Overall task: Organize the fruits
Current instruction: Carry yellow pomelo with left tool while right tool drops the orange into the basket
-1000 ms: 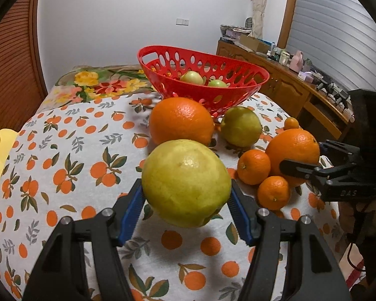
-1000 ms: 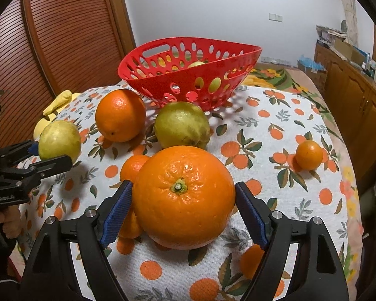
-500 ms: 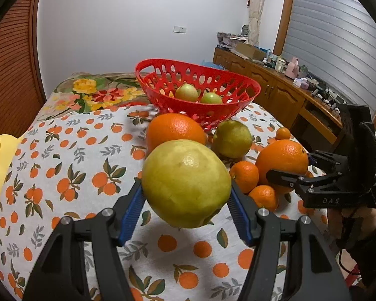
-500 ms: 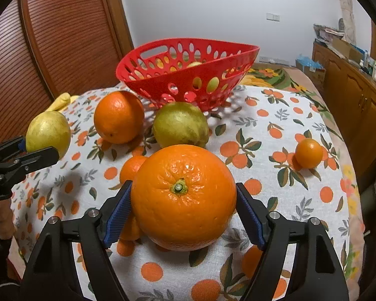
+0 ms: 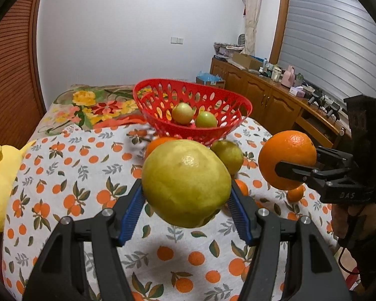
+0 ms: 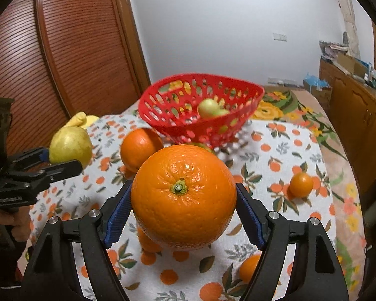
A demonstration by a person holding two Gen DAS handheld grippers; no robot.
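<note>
My left gripper (image 5: pixel 186 208) is shut on a large yellow-green citrus fruit (image 5: pixel 185 183) and holds it above the table. It also shows in the right wrist view (image 6: pixel 70 145). My right gripper (image 6: pixel 184 213) is shut on a big orange (image 6: pixel 184 197), also lifted; it shows in the left wrist view (image 5: pixel 287 159). The red basket (image 5: pixel 238 102) stands at the far side of the table with two green fruits (image 5: pixel 183 113) inside. A second orange (image 6: pixel 140 148) and a green citrus (image 5: pixel 228 154) lie in front of the basket.
Small tangerines (image 6: pixel 300 184) lie on the orange-print tablecloth (image 5: pixel 75 175). A yellow plush toy (image 5: pixel 0 175) sits at the left edge. A wooden sideboard (image 5: pixel 275 100) with clutter stands to the right. A slatted wooden door (image 6: pixel 75 50) is on the left.
Both grippers have risen with their fruits, from table level to well above it. The basket now appears lower and farther in both views.
</note>
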